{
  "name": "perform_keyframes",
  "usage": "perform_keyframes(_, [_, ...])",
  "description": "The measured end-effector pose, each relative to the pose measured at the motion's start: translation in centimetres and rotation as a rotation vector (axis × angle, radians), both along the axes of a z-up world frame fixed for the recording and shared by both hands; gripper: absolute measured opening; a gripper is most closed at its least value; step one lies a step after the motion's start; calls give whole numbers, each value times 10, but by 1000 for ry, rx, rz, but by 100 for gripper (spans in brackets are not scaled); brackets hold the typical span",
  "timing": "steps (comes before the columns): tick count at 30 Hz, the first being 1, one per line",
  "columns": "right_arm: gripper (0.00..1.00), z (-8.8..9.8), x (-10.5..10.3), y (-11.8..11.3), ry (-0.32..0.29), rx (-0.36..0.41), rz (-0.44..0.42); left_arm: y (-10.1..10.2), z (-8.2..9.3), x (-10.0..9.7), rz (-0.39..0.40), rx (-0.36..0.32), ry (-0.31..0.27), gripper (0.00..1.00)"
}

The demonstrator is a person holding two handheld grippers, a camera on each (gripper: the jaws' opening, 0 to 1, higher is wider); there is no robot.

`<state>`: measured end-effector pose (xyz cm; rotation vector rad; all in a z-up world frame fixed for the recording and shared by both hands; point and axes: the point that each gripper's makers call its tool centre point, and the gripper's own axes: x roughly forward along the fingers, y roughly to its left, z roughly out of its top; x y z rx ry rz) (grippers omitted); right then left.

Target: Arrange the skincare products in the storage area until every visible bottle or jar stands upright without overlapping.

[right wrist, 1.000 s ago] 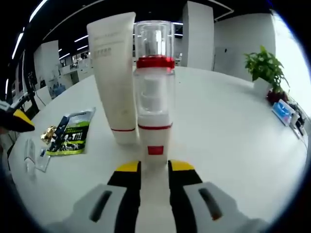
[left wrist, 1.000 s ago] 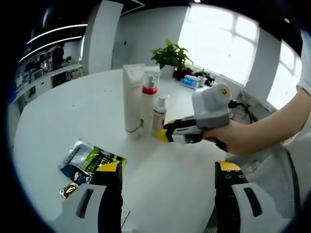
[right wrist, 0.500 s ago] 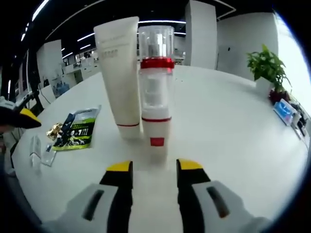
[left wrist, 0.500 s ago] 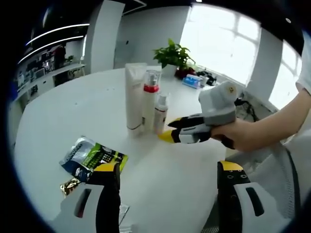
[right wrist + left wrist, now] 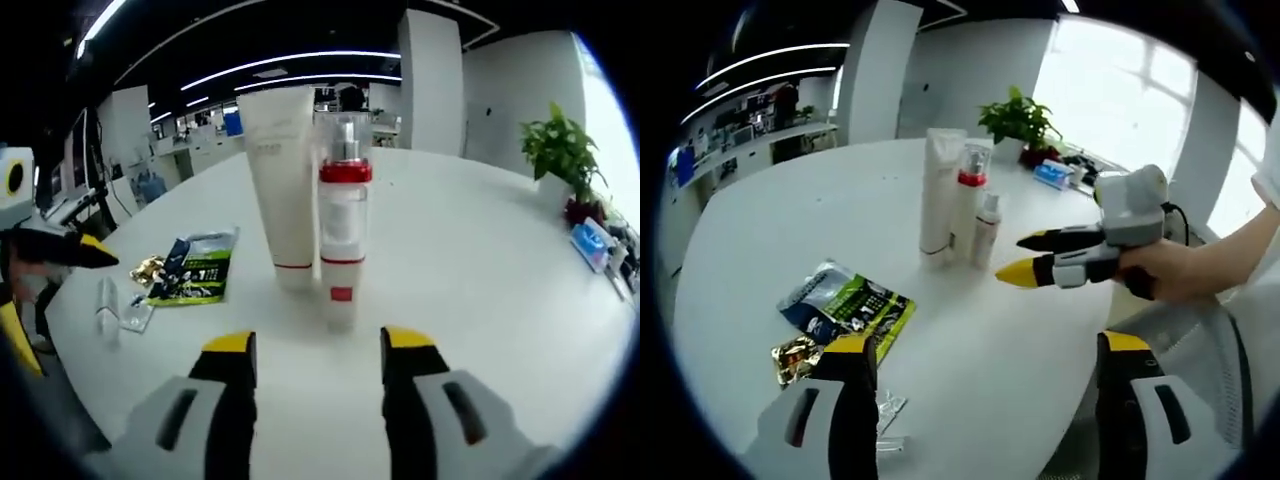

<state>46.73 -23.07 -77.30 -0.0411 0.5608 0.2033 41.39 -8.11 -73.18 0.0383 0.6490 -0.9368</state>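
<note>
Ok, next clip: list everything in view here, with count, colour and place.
Tube: one, cream with a red band, standing cap-down on the table beside the pump bottle.
Pump bottle: one, clear cap, red collar, upright.
Small bottle: one, white, upright at the pump bottle's side.
Sachet: one, green and blue, flat on the table.
Gold wrapper: one, next to the sachet.
Clear packet: one, near the table edge.
Potted plant: one, green, far side.
Table: one, white, round.
Left hand-held gripper: yellow-tipped, open.
Right hand-held gripper: yellow-tipped, open, short of the pump bottle.
</note>
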Motion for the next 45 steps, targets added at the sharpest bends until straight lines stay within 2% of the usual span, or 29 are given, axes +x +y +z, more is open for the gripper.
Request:
perform_keyframes(4, [60,11,-5,5,-15,34,26,7,1,-3,26,-6,-2,92])
perform_keyframes(9, [74,21,-13,18,-18,83,95,15,0,-5,56,-2,2,94])
perform_keyframes(14, [80,34,-23,22,-35,112,140,24,1,-10,84,1,1,96])
perform_keyframes(20, [82,44,-36,21,-40,124,170,35,1,-16,118,1,2,97])
perform_keyframes(34, [83,55,-64,12,-39,154,160,58,8,-35,182,11,-4,97])
perform_keyframes(37, [83,64,-65,11,-62,166,150,63,11,-38,197,11,-7,97])
perform_keyframes(45, [82,74,-76,18,-81,145,187,72,15,-51,236,20,-14,97])
